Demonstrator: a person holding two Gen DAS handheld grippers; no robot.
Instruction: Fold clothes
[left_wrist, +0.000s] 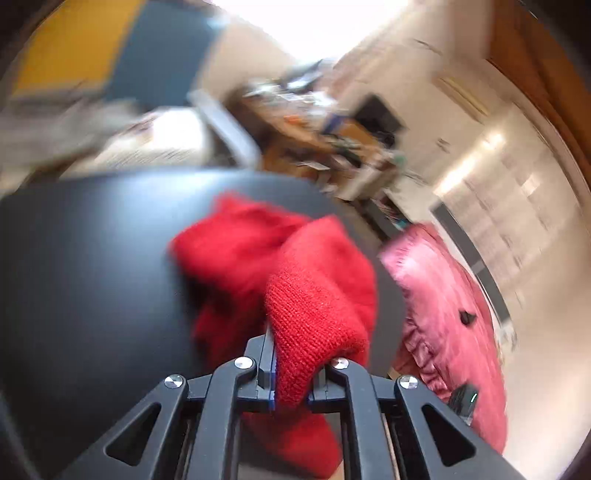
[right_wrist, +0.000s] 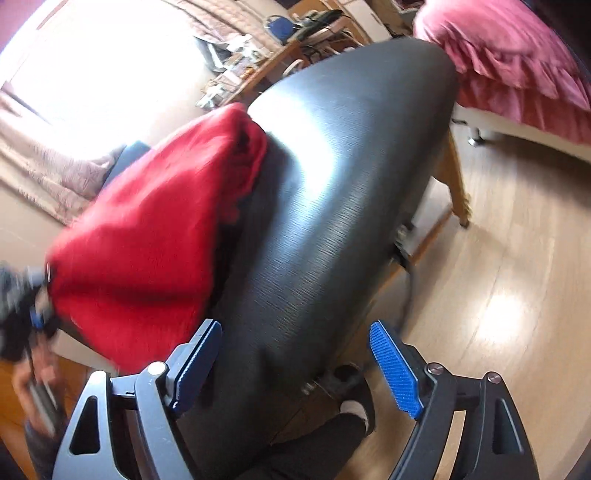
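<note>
The left tool (left_wrist: 291, 373) is clamped on a fold of the red knitted garment (left_wrist: 280, 266), the wool bunched thick between its pads and rising in a hump just ahead of them. From that grip the rest of the garment trails forward and to the left across the black worktop (left_wrist: 92, 258), ending in a blurred lobe short of the worktop's far edge; a further flap hangs below the pads towards the near edge. The right tool (right_wrist: 295, 373) stands apart, its blue pads (right_wrist: 397, 373) wide with nothing between them, poised over the near end of the worktop (right_wrist: 332, 184). In the right wrist view the garment (right_wrist: 155, 236) lies wholly to the left of this tool, a long red mass running along the worktop's left edge and spilling over it, its long axis roughly parallel to that edge. The left tool (right_wrist: 37, 321) shows only as a dark blur at the garment's near left corner, next to a blurred hand (right_wrist: 33, 387). So the left tool already has the cloth, and the free far end sits nearer the right tool's reach; I judge the coming move depends on the right tool crossing leftward to a loose edge, so the garment can be spread flat before folding. A pink ruffled bedcover (right_wrist: 517, 59) lies beyond the worktop, well apart.
</note>
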